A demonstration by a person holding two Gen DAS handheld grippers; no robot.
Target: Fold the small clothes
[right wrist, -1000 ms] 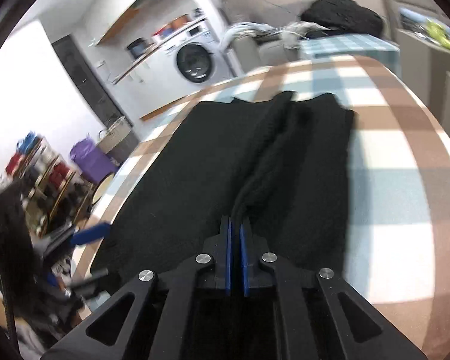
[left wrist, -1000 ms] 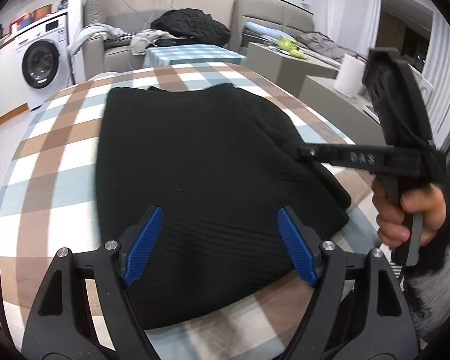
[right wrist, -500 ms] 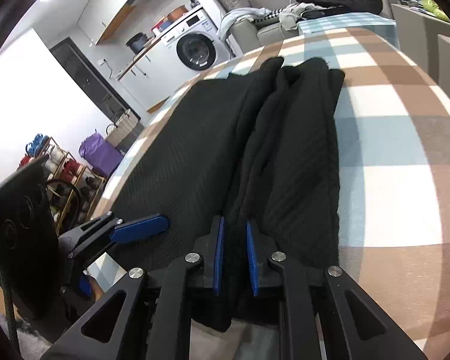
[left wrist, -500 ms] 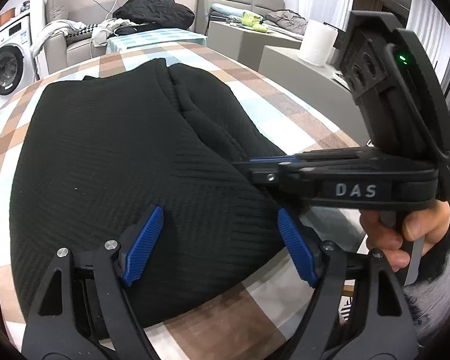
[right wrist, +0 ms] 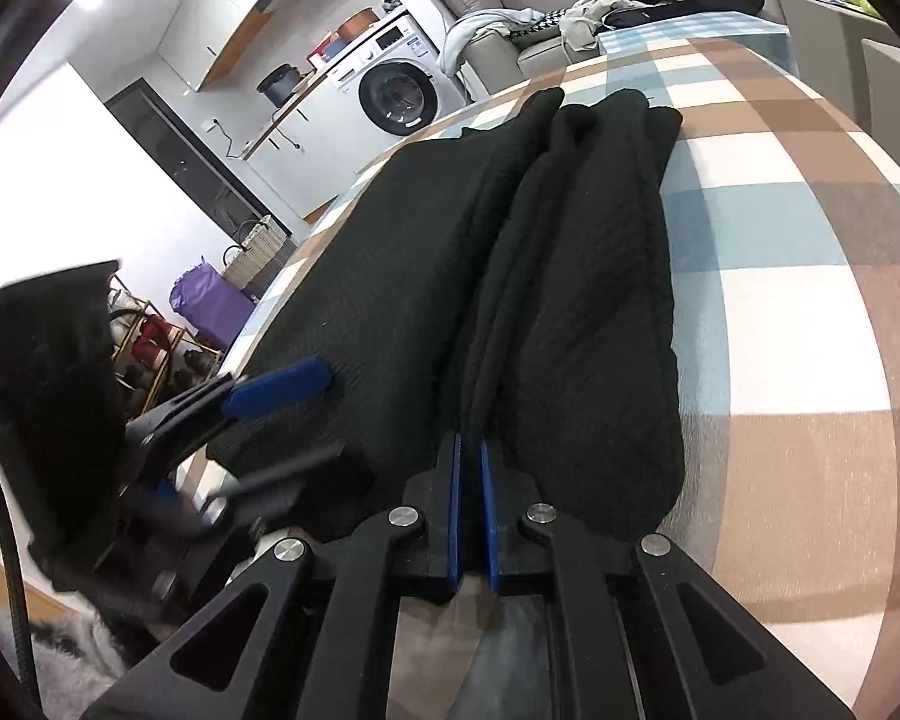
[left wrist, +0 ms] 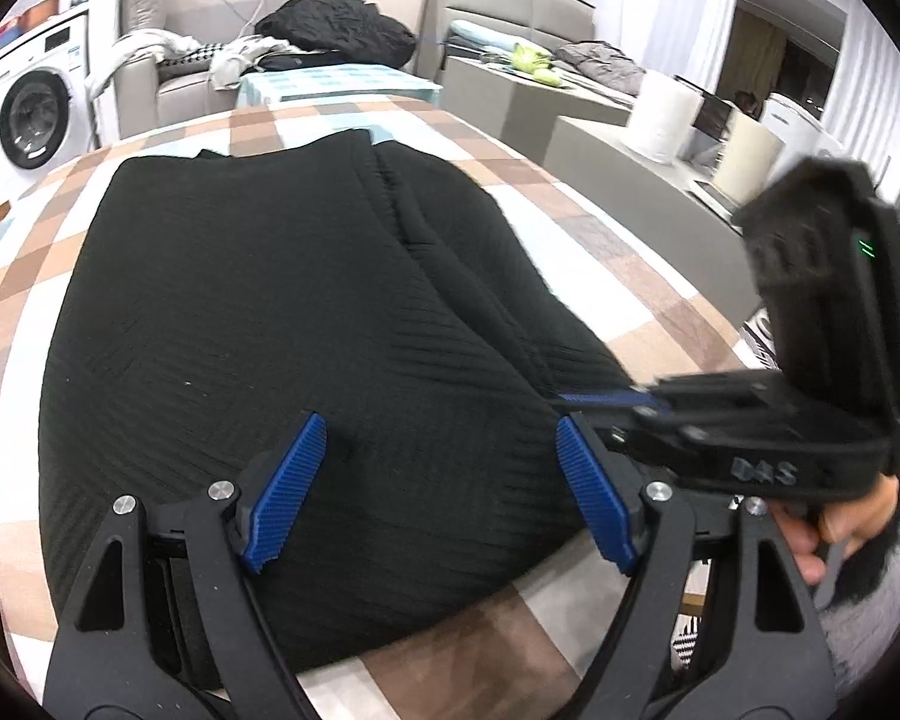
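Both claws at the near hem of the black garment (left wrist: 258,324), one side panel already folded in.
Lower centre of the right view: right claw (right wrist: 473,468) clenched on the fold ridge near the hem, likely pinning the layers. Lower centre of the left view: left claw (left wrist: 438,489) released, pads wide over the flat part, probably lining up a second pinch. Garment lies lengthwise on the checked bench (right wrist: 798,324); far end runs to upper centre.

A black garment (left wrist: 282,324) of matt, finely ribbed knit cloth is seen; the checked tablecloth (right wrist: 798,324) appears as smooth woven fabric; the left gripper (left wrist: 438,483) is formed of matt black plastic, with ridged blue pads (left wrist: 285,489) and shiny metal screws (left wrist: 221,488).
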